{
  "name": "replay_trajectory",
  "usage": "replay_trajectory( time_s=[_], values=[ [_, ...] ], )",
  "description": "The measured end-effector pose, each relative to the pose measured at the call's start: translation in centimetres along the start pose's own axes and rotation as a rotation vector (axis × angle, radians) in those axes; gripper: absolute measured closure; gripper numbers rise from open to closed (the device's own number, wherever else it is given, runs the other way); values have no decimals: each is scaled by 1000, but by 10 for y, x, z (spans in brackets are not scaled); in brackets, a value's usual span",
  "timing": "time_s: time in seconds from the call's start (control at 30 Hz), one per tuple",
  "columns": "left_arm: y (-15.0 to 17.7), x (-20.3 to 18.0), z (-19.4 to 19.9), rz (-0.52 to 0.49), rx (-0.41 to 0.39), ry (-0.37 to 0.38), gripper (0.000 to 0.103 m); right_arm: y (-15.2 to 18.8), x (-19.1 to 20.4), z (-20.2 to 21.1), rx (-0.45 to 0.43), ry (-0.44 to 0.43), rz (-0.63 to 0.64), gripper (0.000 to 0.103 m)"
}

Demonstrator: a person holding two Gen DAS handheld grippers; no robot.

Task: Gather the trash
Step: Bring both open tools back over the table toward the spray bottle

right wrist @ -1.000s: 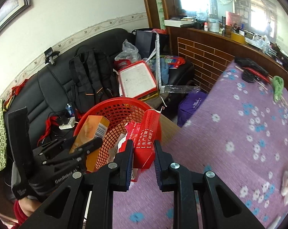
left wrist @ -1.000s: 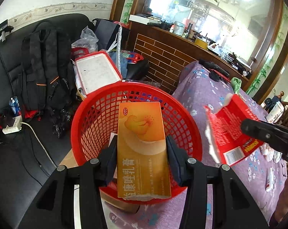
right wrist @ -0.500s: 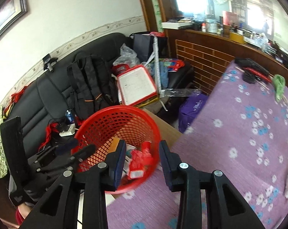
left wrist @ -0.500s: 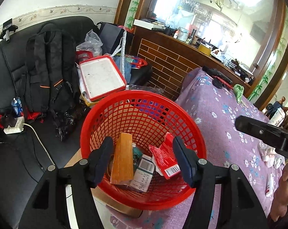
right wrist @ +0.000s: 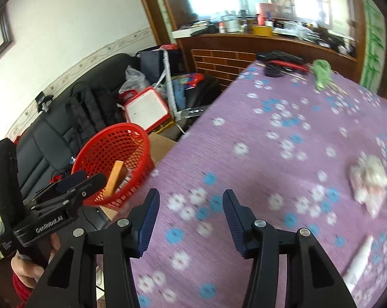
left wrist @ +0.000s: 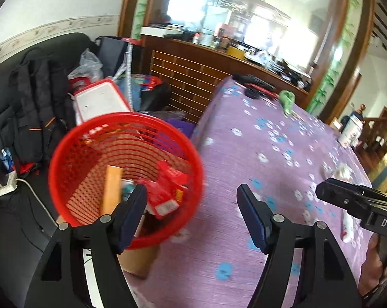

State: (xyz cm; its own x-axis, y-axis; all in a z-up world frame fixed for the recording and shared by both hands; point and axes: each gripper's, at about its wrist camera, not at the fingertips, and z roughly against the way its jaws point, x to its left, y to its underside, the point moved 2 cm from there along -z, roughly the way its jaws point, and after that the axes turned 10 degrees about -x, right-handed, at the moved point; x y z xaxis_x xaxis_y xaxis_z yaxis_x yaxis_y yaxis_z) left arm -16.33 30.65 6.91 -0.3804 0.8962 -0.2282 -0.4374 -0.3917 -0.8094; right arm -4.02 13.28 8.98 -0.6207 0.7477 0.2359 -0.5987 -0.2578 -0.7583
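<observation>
A: Left gripper (left wrist: 192, 200)?
B: Jaws spread apart and have just been widening, nothing between them. It hangs over the near edge of the purple flowered tablecloth (left wrist: 257, 138), its left finger in front of the red mesh basket (left wrist: 65, 159).

A: Right gripper (right wrist: 190, 205)?
B: Also parted, jaws just been opening, empty. It sits over the cloth, to the right of the basket (frame is blurred).

A: Where's the trash?
B: In the basket: an orange carton (left wrist: 111, 190) stands on end against the left wall, with red packaging (left wrist: 165, 187) crumpled beside it to the right. On the table, right side, a crumpled white wad (right wrist: 370, 179) and a white tube-like item (right wrist: 357, 261) nearer the edge; what they are I cannot tell.

A: Surroundings?
B: The basket rests on a cardboard box (left wrist: 139, 259) just left of the table. Behind it, a black sofa with a black backpack (left wrist: 41, 97) and a red-framed whiteboard (left wrist: 101, 102). A green cloth (left wrist: 287, 100) lies at the table's far end.
</observation>
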Motion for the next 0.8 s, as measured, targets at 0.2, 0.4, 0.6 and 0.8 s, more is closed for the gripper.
replay_trajectory(
  time_s=[0.2,0.4,0.6,0.8],
  values=[
    [10,-48,-5,-71,35,43,32,20,-56,41,-40,65,-87,42],
    [22,-103,-7,-161,66,97,32,39,-103,74,-61,120,-159,41],
    [37,-160,-9,-262,106,146,32,54,-151,111,-112,178,-245,39],
    [58,-218,-13,-337,164,218,31,65,-194,142,-166,250,-317,36]
  ],
)
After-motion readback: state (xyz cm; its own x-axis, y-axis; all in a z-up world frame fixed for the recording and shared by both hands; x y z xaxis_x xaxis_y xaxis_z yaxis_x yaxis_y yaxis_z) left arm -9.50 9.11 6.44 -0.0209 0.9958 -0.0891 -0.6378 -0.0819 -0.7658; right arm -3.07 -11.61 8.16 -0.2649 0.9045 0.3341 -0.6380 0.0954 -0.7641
